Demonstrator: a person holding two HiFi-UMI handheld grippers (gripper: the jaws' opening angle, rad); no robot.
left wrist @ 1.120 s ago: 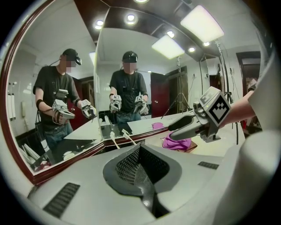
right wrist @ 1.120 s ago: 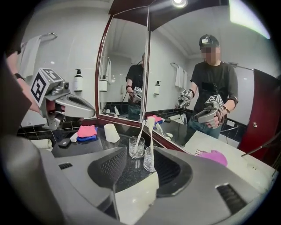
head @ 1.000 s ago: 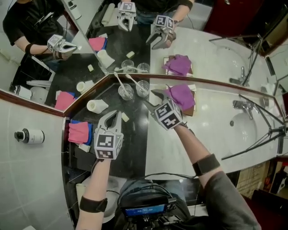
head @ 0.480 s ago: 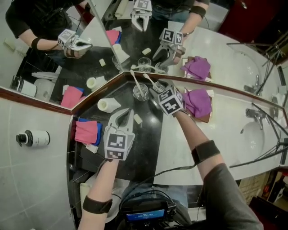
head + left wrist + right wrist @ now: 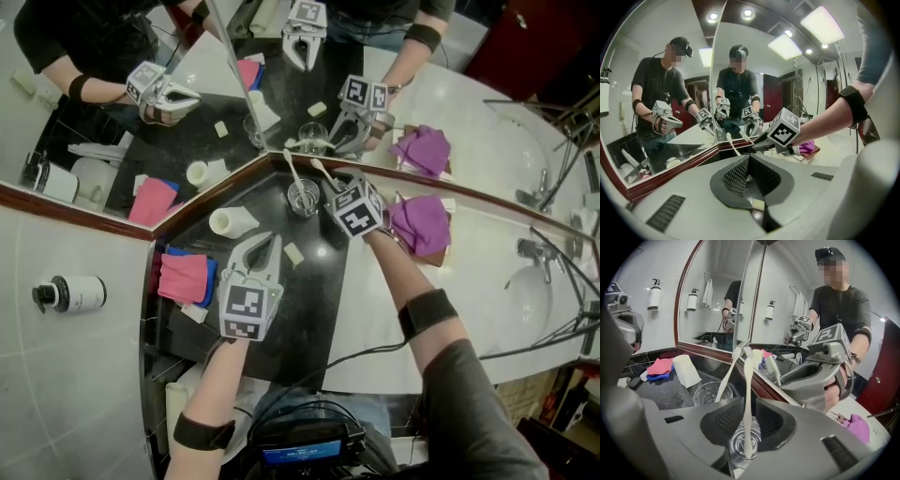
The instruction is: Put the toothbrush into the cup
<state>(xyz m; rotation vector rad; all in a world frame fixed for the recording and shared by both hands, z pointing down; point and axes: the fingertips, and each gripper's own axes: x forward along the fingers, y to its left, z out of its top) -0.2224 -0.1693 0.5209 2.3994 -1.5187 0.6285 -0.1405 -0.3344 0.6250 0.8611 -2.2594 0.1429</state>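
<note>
Right gripper view shows the toothbrush (image 5: 746,376) upright, its lower end down inside the glass cup (image 5: 740,448) that sits directly under the right gripper (image 5: 749,405), whose jaws are clenched on the handle partway up. Just beyond those jaws and a little to their left, a second cup (image 5: 711,393) holds another toothbrush (image 5: 726,373) leaning toward the mirror (image 5: 717,301), with a white roll (image 5: 686,370) and a pink cloth (image 5: 660,365) farther off on that side. The left gripper (image 5: 749,161), apart from both cups, has its jaws pressed together on nothing.

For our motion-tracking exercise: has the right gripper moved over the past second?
Yes. The right gripper has moved toward the mirror, closing in beside the clear glass cup that holds a white toothbrush.
</note>
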